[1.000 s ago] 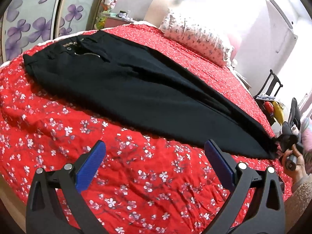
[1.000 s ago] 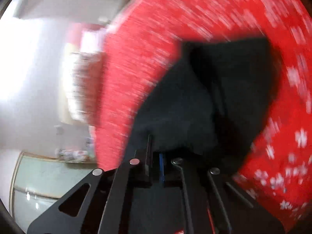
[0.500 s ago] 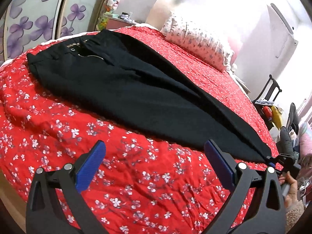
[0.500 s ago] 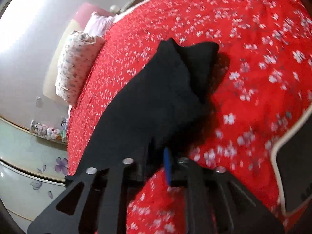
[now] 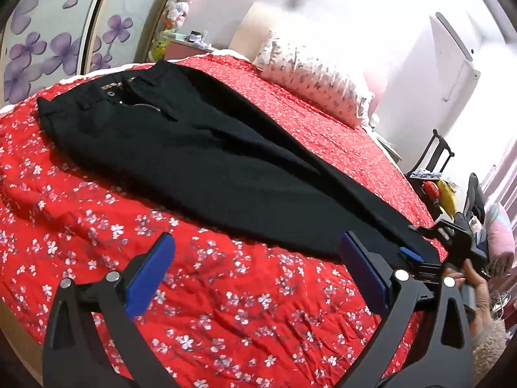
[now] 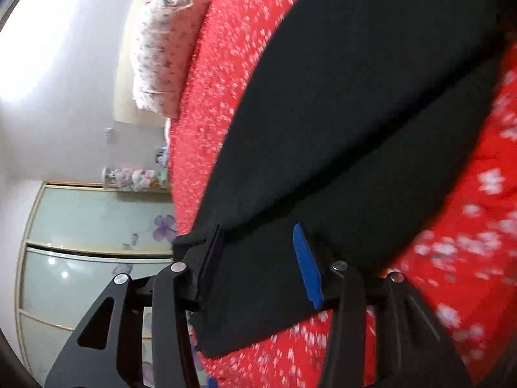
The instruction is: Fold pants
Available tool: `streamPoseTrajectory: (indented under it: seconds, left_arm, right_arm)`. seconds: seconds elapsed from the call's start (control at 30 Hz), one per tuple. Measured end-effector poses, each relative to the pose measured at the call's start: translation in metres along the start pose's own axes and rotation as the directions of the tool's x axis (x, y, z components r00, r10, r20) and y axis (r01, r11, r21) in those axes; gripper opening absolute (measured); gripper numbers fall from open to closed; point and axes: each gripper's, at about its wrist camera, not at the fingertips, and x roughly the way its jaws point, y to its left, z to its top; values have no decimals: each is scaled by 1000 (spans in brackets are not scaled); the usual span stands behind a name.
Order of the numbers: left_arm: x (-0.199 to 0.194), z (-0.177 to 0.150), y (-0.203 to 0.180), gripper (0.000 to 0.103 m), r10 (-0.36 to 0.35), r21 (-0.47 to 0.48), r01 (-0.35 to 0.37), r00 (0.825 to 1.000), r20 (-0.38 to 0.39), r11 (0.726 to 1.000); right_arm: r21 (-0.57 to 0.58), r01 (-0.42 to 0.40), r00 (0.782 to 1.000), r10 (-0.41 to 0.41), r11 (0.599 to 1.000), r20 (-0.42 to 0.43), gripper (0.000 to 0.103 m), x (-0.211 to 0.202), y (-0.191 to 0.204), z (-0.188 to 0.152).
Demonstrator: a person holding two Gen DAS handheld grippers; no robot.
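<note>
Black pants [image 5: 206, 155] lie flat on the red flowered bedspread [image 5: 226, 307], waistband at the far left, leg ends at the right. They are folded lengthwise, one leg on the other. My left gripper [image 5: 258, 274] is open and empty, hovering above the bedspread in front of the pants. My right gripper [image 5: 416, 258] is at the leg ends, at the right edge of the left wrist view. In the right wrist view my right gripper [image 6: 258, 255] has its jaws apart, with the pant hem [image 6: 258, 307] lying between them.
A flowered pillow [image 5: 310, 74] lies at the head of the bed. A wardrobe with purple flower doors [image 5: 48, 38] stands at the left. A chair with clutter [image 5: 436, 174] stands past the bed's right edge.
My right gripper, shut on the pant hem before, now has its jaws apart with the hem lying between them. The left gripper has drifted slightly nearer the pants.
</note>
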Motion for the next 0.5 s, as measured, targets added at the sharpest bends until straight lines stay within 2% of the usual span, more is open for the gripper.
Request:
streamPoseTrajectory:
  seconds: [0.1, 0.27, 0.3, 0.37, 0.4, 0.5]
  left_arm:
    - [3, 2, 6, 101, 15, -16, -16, 999, -41, 1000]
    - [7, 4, 13, 101, 19, -28, -20, 998, -61, 999]
    - [8, 4, 15, 101, 17, -29, -19, 998, -64, 999]
    - [10, 8, 17, 101, 18, -28, -20, 997, -70, 999]
    - [12, 13, 19, 101, 14, -27, -16, 997, -72, 1000]
    - [20, 42, 22, 101, -2, -11, 1, 997, -72, 1000]
  right_arm:
    - [25, 14, 998, -15, 1000, 59, 44, 7, -3, 0]
    - [7, 26, 986, -26, 1000, 165, 41, 4, -2, 0]
    - [19, 24, 983, -27, 1000, 183, 38, 5, -4, -1]
    - [35, 16, 976, -23, 999, 217, 20, 6, -4, 0]
    - [40, 7, 973, -16, 999, 229, 6, 5, -6, 0]
    - [43, -70, 955, 54, 997, 291, 5, -1, -19, -7]
